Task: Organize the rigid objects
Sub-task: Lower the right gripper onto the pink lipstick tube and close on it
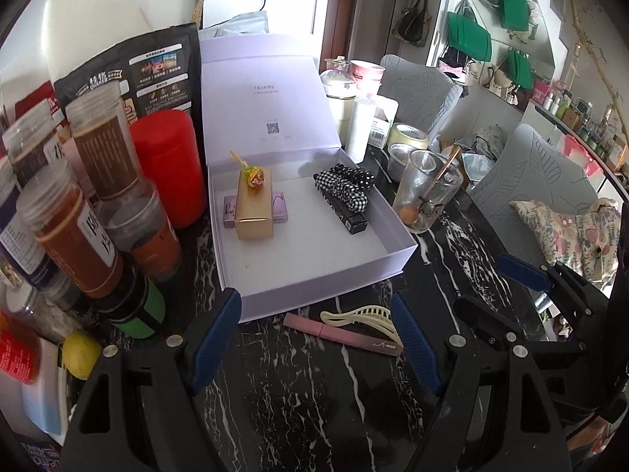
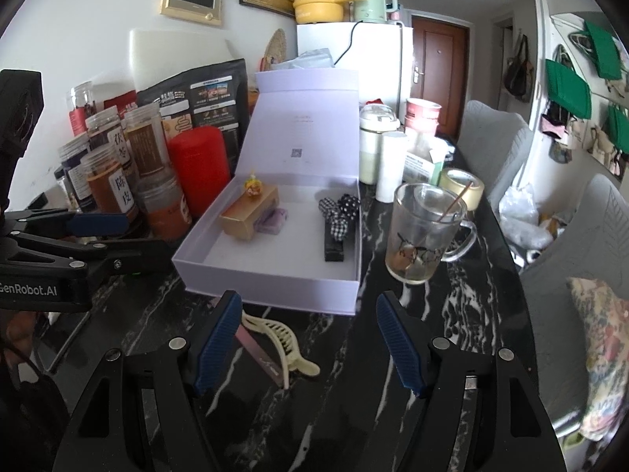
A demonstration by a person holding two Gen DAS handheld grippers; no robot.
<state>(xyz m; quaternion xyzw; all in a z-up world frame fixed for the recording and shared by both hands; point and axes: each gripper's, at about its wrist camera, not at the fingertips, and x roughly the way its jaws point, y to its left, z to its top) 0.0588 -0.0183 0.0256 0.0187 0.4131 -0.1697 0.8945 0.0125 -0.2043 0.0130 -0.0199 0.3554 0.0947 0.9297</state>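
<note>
- Left gripper (image 1: 316, 342): jaws apart, empty, hovering over the black marble table (image 1: 314, 413).
- Right gripper (image 2: 308, 344): jaws apart, empty, over the same table.
- Lilac gift box (image 1: 326, 279), lid up, at 12 o'clock from both grippers.
- In the box: gold carton (image 1: 254, 206) lying across a small purple box (image 1: 281, 206), lollipop (image 1: 255, 179) on top of the carton; checkered hair claw (image 1: 346, 188) on a black tube (image 1: 354, 222) at 3 o'clock of the carton.
- Outside the box, just at its near wall: pink tube (image 1: 342, 334) touching a cream hair claw (image 1: 363, 316), between the left gripper's fingers in the left wrist view.
- Glass mug (image 2: 422, 236) at 3 o'clock of the box; spice jars (image 1: 70, 236) at 9 o'clock.
</note>
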